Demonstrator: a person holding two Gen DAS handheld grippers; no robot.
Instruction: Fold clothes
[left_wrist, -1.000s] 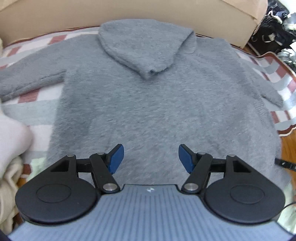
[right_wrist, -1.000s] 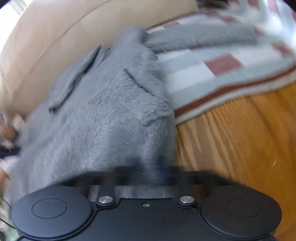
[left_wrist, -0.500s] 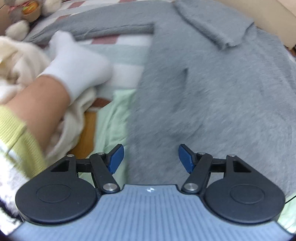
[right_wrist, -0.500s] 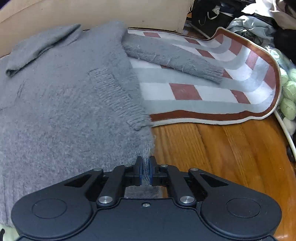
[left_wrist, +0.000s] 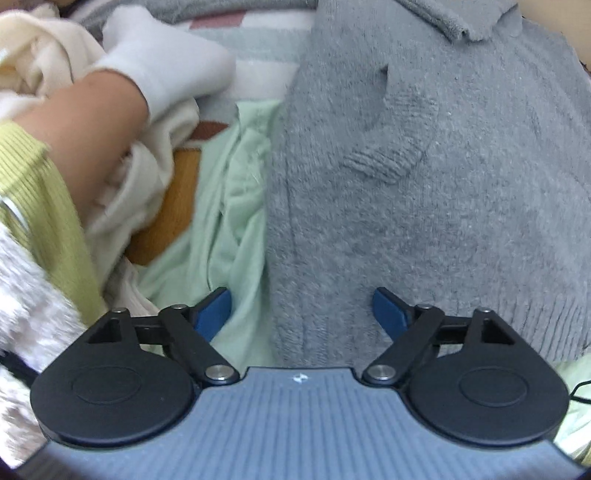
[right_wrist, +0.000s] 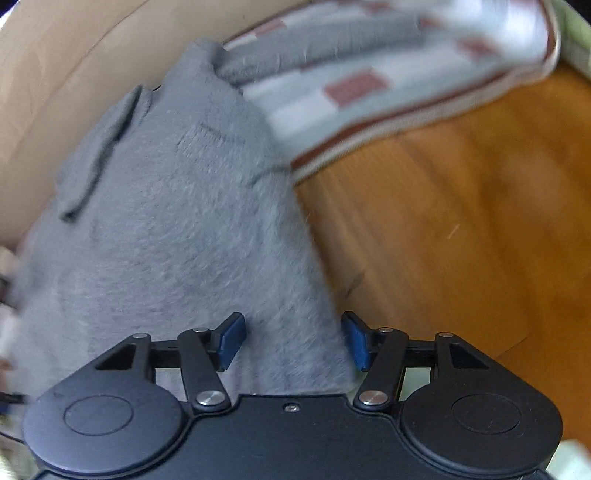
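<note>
Bare wooden floor (right_wrist: 443, 240) open beside the sweater's side edge, striped rug (right_wrist: 332, 88) past it. Fuzzy grey sweater (left_wrist: 424, 184) spread flat over rug and pale green cloth (left_wrist: 236, 206). Left hand-held gripper (left_wrist: 301, 306) opening astride its lower-left edge; right hand-held gripper (right_wrist: 293, 341) opening, hem corner loose between blue pads.

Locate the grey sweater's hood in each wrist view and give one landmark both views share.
Left wrist: the hood lies at the top edge, right of centre, on the sweater.
Right wrist: the hood lies on the left, a long flap by the beige wall.
Shared landmark: the checked rug beside the sweater.
</note>
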